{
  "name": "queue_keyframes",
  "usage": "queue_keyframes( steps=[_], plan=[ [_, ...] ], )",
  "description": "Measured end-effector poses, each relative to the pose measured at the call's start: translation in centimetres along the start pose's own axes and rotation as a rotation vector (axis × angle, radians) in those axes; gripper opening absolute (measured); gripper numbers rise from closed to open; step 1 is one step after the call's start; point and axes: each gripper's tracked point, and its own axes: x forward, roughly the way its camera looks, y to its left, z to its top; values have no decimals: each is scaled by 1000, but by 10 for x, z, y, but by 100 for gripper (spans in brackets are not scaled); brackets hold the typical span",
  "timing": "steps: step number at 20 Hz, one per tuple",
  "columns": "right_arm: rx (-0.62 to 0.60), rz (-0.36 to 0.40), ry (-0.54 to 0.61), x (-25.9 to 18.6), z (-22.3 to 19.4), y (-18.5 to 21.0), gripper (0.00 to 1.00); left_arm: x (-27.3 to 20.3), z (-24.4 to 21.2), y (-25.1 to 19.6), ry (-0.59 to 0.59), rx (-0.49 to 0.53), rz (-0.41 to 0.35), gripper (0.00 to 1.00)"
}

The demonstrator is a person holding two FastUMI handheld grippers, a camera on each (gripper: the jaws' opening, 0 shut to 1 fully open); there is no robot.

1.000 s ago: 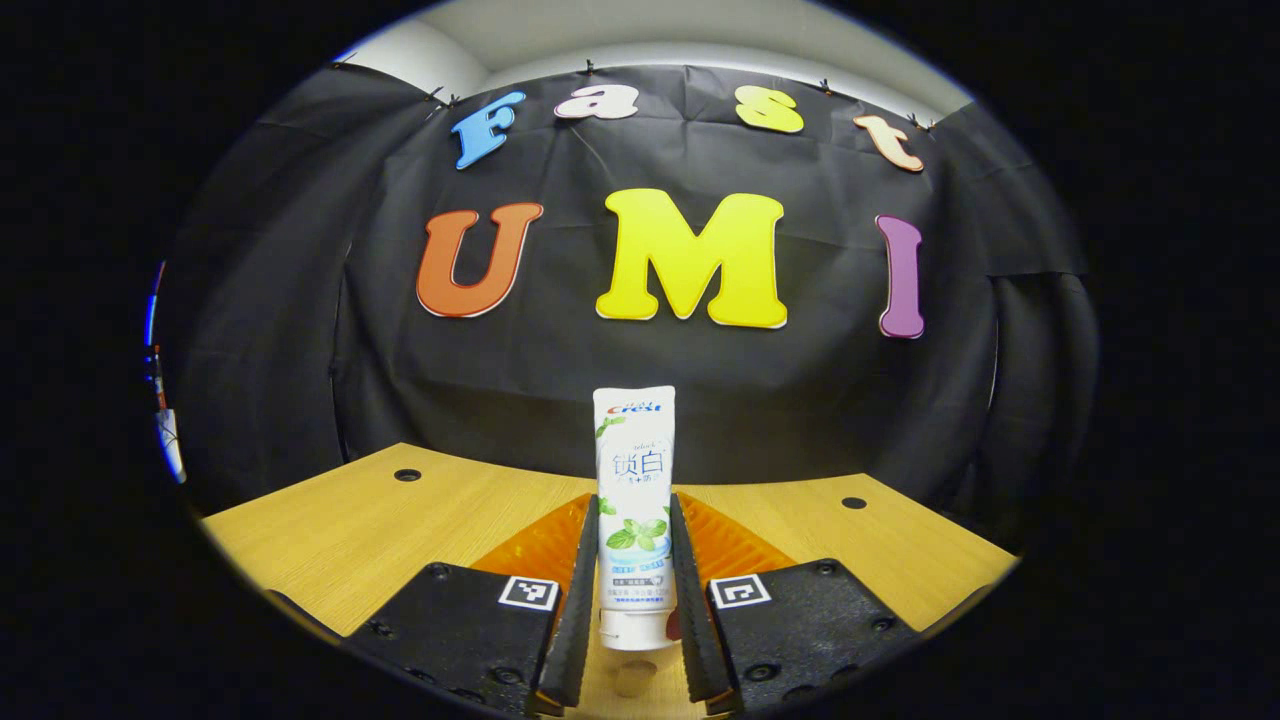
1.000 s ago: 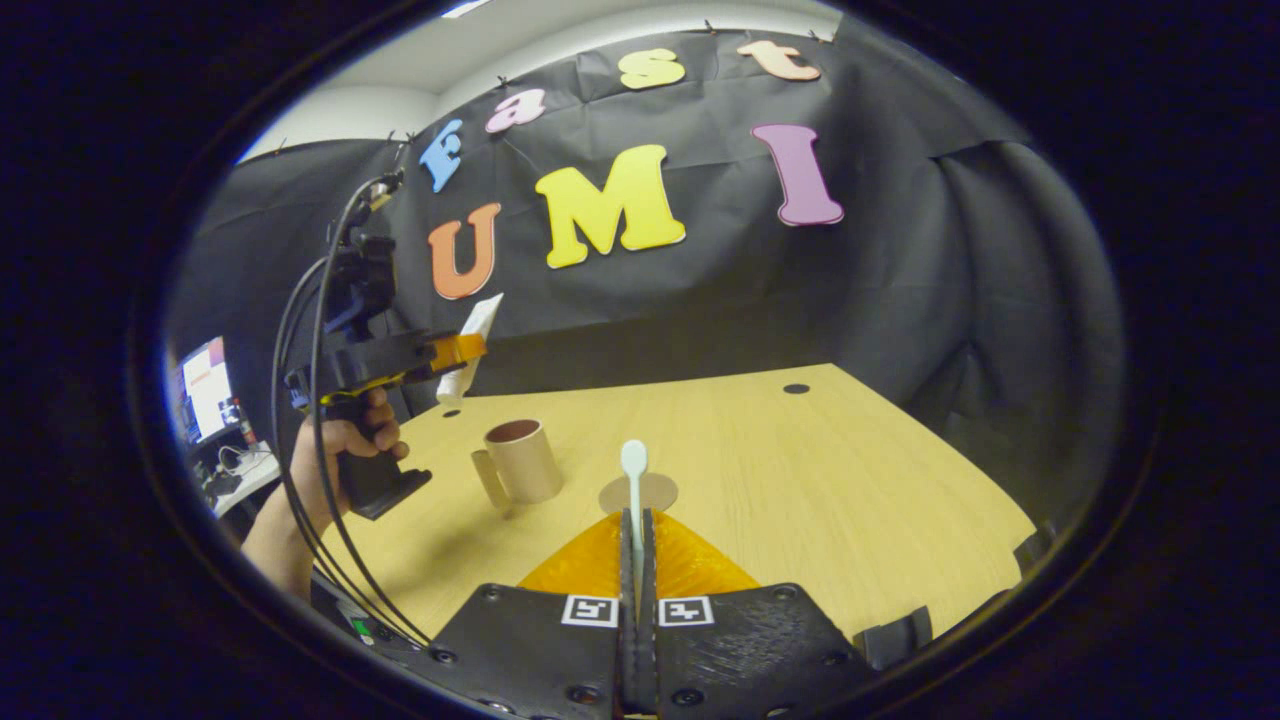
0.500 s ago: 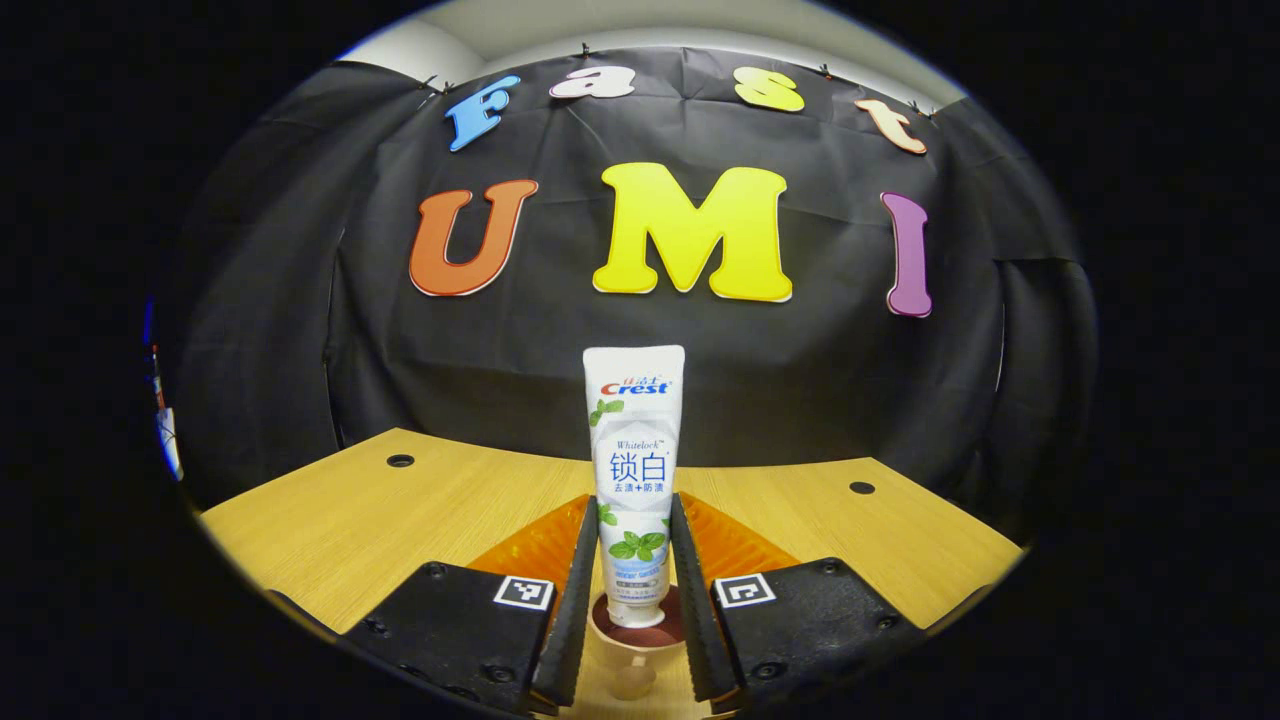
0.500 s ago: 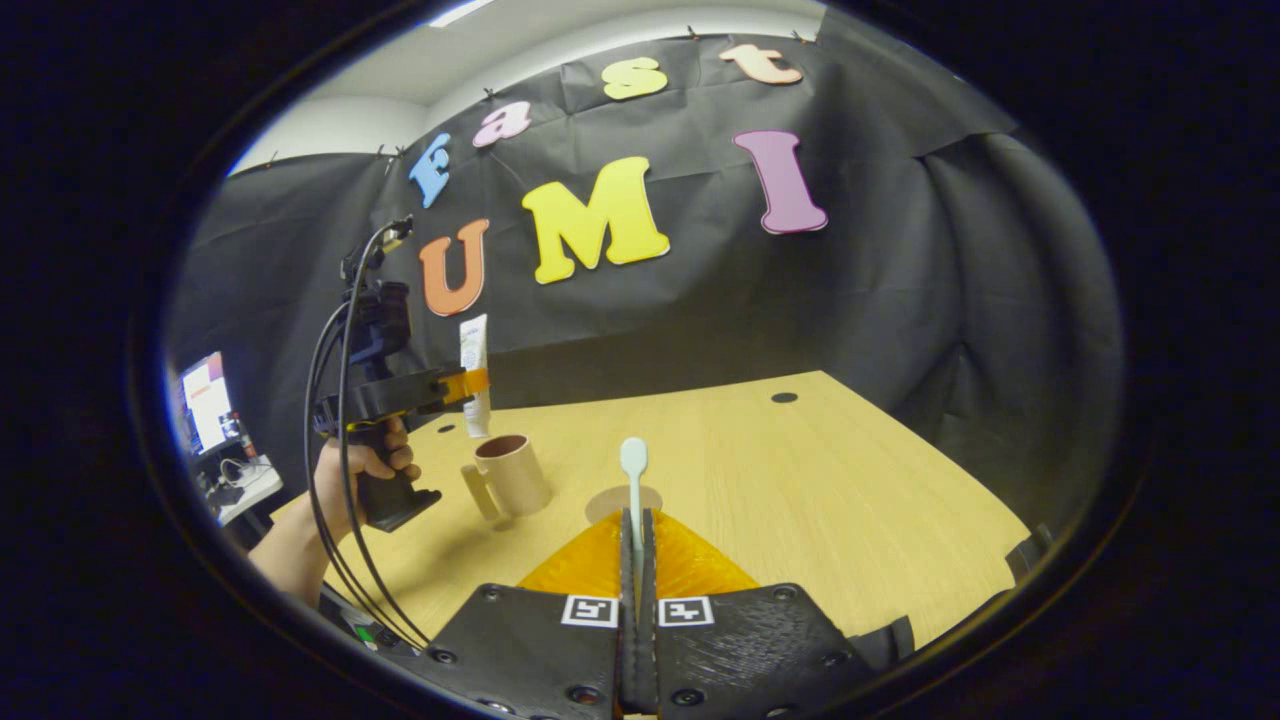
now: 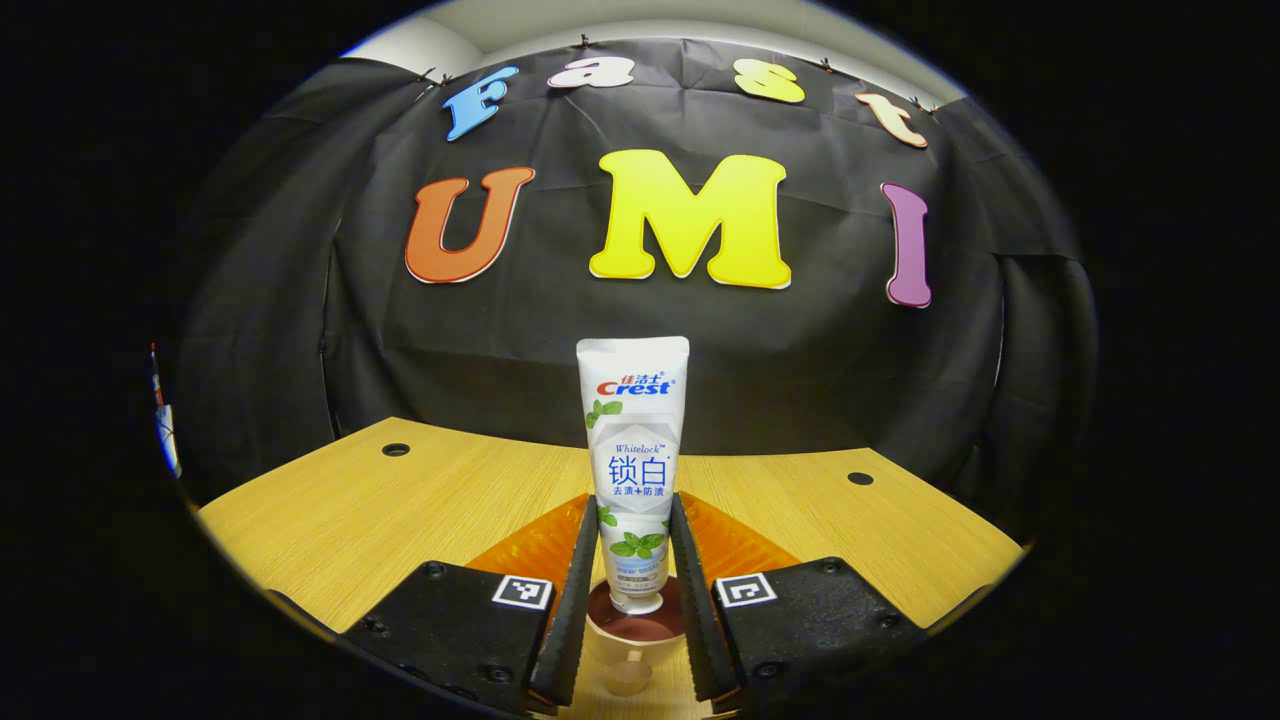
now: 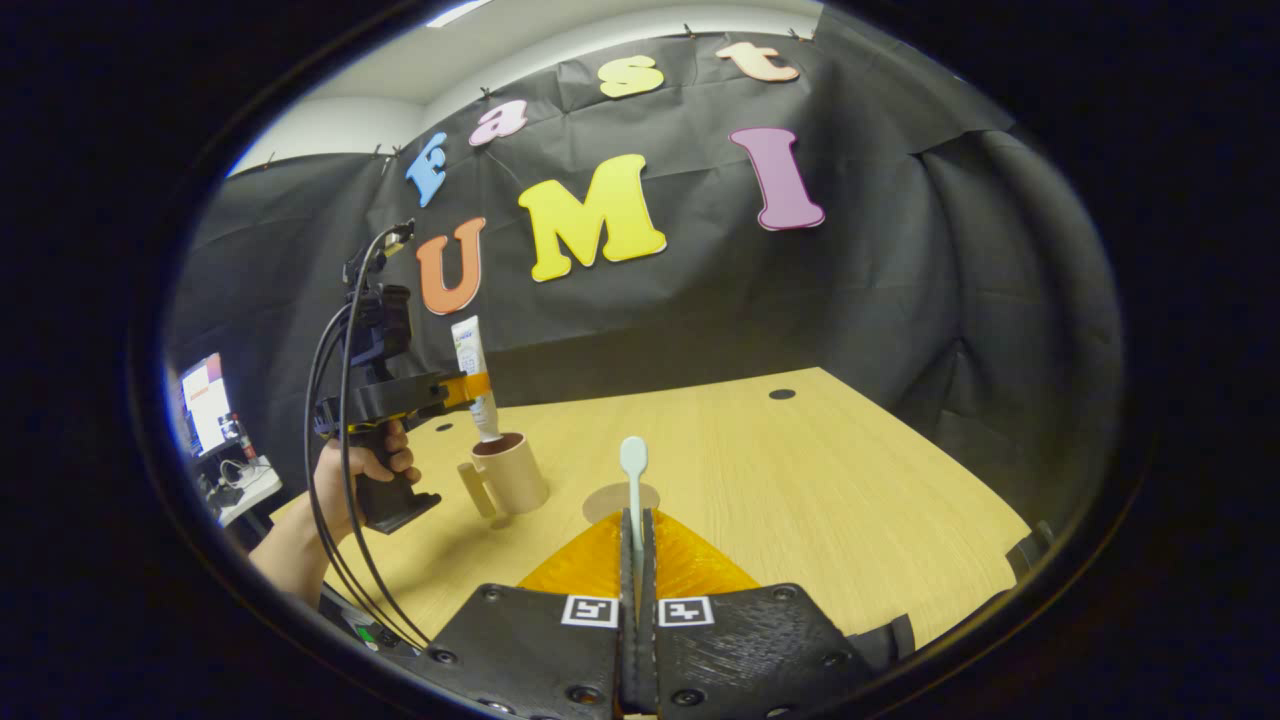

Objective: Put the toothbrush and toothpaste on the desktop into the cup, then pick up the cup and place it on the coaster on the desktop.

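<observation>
The toothpaste point(image 5: 633, 470) is held upright between the two fingers of the left gripper point(image 5: 634, 560), cap end down, with both fingers pressed on its sides. Its cap is seen at the mouth of the cup point(image 5: 636, 640), just within the rim. In the right gripper view, the left gripper point(image 6: 470, 385) is held by a hand point(image 6: 362, 462) over the cup point(image 6: 508, 470), which stands on the wooden desk point(image 6: 800, 480) with its handle turned toward the camera side. The toothbrush point(image 6: 633, 480) is clamped in the closed right gripper point(image 6: 635, 560) and is pointed forward, above the desk. The round coaster point(image 6: 615, 500) is seen lying flat on the desk beyond the toothbrush, just beside the cup and apart from it.
</observation>
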Motion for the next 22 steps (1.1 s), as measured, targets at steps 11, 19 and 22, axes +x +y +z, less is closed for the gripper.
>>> queue_keyframes(
  steps=[11,19,22],
  plan=[
    [-7,-2,9,1,-5,3,0,-6,4,0,-27,32,6,46],
    [-88,53,-28,21,17,31,2,-33,17,16,-74,55,33,99],
    [-122,112,-74,43,42,58,0,-55,18,42,-76,57,91,100]
  ],
)
